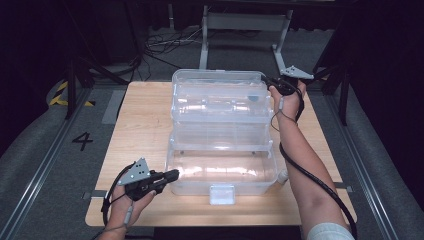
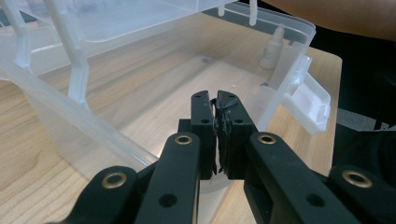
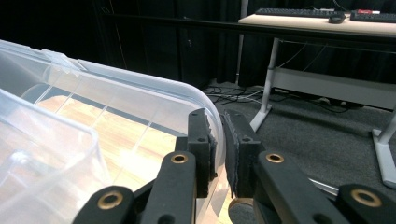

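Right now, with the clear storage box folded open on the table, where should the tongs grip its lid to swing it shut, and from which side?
Probably the lid's far rim, near its right corner, from the right side. That edge stands raised and free; the right tongs already sit there, jaws pinching the thin clear wall. The front latch is a small hanging flap, a poorer hold.

Small bottle (image 2: 272, 48) blurred behind clear wall (image 2: 299, 51)
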The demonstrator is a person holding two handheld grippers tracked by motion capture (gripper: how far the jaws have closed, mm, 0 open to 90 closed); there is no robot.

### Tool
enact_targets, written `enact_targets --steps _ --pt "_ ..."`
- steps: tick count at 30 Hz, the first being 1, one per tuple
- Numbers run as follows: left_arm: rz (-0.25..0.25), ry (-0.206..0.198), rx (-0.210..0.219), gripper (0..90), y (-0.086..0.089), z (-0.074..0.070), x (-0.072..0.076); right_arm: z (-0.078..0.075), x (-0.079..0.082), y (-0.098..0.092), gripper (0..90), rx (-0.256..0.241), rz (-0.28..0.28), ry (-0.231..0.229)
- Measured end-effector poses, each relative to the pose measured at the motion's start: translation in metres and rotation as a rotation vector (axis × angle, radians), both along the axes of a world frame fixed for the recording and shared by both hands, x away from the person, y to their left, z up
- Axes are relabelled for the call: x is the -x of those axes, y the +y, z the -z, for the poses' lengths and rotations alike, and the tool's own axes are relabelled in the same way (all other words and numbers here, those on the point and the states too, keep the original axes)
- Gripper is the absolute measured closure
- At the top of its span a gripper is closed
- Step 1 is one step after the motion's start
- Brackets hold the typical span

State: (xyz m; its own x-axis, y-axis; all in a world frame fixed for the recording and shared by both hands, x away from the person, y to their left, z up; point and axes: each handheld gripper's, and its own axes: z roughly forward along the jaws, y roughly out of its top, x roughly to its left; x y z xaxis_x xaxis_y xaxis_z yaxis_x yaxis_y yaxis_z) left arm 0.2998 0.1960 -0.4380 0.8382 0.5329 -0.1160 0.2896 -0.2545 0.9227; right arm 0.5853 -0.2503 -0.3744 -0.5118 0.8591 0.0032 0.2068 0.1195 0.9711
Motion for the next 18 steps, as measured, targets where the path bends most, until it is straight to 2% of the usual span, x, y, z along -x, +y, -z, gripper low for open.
enact_targets --steps 8,18 --pt "0.001 0.0 0.001 85.9 0.0 0.0 0.0 0.006 -0.005 0.002 82.4 0.024 0.01 0.017" --pt "0.0 -0.002 0.002 85.9 0.0 0.0 0.0 0.013 -0.009 0.002 82.5 0.026 0.014 0.032"
